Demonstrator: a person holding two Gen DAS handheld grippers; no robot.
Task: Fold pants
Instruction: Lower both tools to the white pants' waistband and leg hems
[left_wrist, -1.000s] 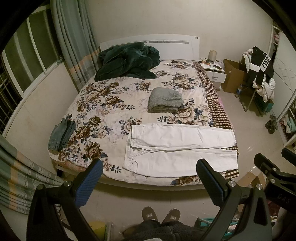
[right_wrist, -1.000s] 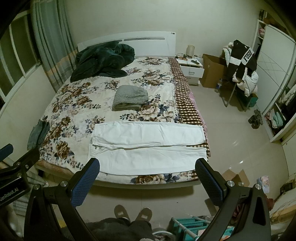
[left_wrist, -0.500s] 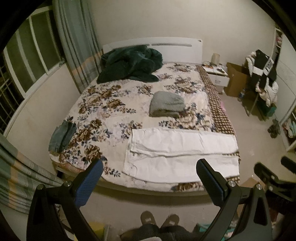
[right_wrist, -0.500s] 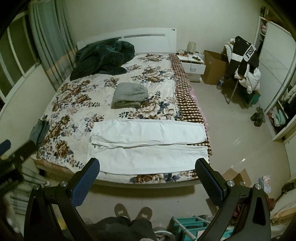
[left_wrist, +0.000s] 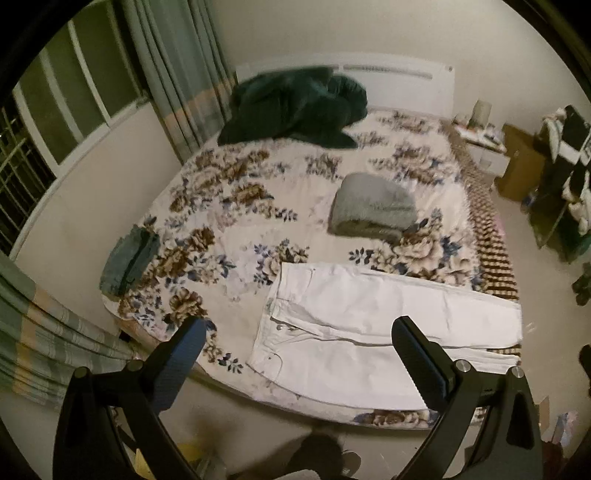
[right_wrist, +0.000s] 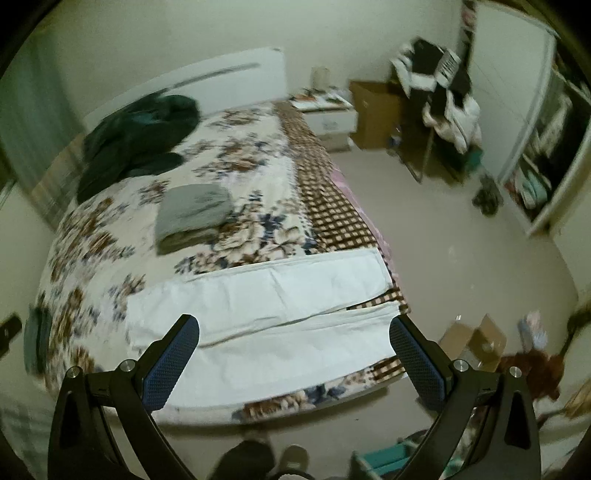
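White pants (left_wrist: 369, 325) lie flat across the near end of the floral bed (left_wrist: 236, 184), waistband to the left and both legs running right to the bed's edge. They also show in the right wrist view (right_wrist: 280, 314). My left gripper (left_wrist: 299, 339) is open and empty, held in the air above the waistband end. My right gripper (right_wrist: 295, 343) is open and empty, held in the air above the leg end.
A folded grey garment (left_wrist: 373, 206) lies mid-bed. A dark green blanket (left_wrist: 295, 107) is heaped by the headboard. A folded blue-green item (left_wrist: 129, 258) sits at the bed's left edge. A cardboard box (right_wrist: 476, 339) lies on the floor right of the bed. My feet (right_wrist: 291, 458) stand at the bed's foot.
Both grippers have moved closer to the bed. The left view has shifted toward the waistband and the right view has swung toward the leg ends. The pants have not moved.
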